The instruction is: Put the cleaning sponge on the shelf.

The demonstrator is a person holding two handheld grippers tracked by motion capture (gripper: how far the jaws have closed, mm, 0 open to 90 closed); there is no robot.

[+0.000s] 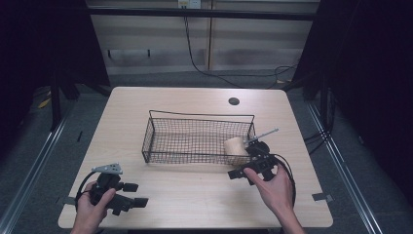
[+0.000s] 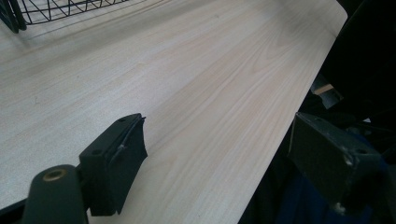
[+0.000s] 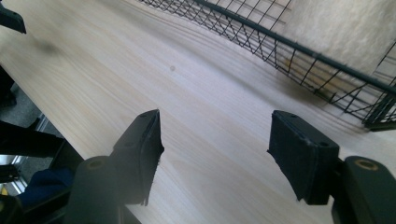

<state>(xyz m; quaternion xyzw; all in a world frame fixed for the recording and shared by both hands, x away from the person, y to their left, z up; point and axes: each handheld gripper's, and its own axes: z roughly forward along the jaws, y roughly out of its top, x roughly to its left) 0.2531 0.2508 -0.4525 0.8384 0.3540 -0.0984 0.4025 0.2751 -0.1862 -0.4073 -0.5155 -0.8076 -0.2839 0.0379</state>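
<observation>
Pale, soft-looking roll (image 1: pixel 234 146) at the wire basket's (image 1: pixel 195 141) four o'clock corner: squeeze its middle gently, both your grippers (image 1: pixel 127 194) (image 1: pixel 242 171) gape empty.

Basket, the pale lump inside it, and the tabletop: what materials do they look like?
Basket: thin black wire mesh, likely coated metal, open grid with a thicker rim. Pale lump: cream, with a fuzzy matte surface in the right gripper view, perhaps sponge or foam, can't confirm. Tabletop: light wood-grain, smooth with faint sheen, probably laminate.
</observation>
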